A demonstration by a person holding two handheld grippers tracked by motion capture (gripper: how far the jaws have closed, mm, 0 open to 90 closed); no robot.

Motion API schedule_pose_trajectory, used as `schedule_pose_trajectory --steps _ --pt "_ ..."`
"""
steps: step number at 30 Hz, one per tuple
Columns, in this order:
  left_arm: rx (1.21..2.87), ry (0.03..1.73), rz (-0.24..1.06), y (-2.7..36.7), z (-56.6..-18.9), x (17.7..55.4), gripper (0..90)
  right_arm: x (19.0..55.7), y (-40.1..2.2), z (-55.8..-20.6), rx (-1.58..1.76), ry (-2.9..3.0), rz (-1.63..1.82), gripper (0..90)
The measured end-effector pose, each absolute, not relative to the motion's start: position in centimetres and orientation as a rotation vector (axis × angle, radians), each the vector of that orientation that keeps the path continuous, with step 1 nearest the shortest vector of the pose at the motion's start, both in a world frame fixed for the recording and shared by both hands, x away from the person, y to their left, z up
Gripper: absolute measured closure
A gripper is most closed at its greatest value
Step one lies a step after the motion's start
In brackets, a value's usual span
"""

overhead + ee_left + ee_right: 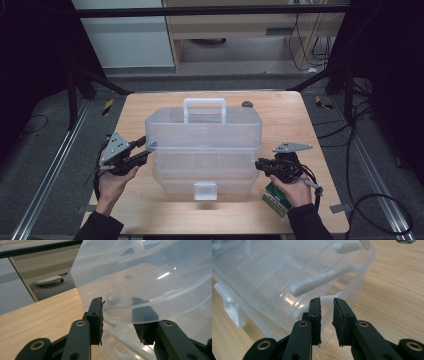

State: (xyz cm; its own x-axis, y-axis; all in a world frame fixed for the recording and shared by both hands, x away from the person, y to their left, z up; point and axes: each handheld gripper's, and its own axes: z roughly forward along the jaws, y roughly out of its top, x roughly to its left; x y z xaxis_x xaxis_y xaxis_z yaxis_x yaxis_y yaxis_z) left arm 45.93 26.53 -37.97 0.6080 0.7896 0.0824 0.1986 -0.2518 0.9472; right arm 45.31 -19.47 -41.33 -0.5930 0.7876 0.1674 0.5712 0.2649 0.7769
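Clear plastic box (202, 150) is sitting mid-table (150, 210), lid (202, 127) tilted up, white handle (204, 107) on top, latch (205, 190) at front. L gripper (143, 149) is pinching the lid's left edge, jaws part-spread around thin translucent wall. R gripper (258, 165) is sitting at box's right end; R gripper view is showing a narrow gap btwn jaws, nothing clamped, white hinge arm (324, 280) just ahead. High view is adding a green carton (276, 199) under R hand.

Grey carpeted floor (45, 150) surrounds the wooden table (150, 210), with a pale wooden cabinet (240, 25) and black cables (380, 200) beyond.
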Motion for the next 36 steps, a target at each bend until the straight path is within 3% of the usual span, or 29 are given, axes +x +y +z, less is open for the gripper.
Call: schedule_pose_trajectory --steps 24,36 --pt "1.708 0.854 0.715 26.0 -34.9 48.8 66.7 45.6 -19.5 -41.5 1.320 2.287 1.254 76.0" --pt "1.712 0.907 0.786 25.2 -33.1 50.6 70.3 45.6 -19.5 -41.5 1.322 2.285 1.253 75.8"
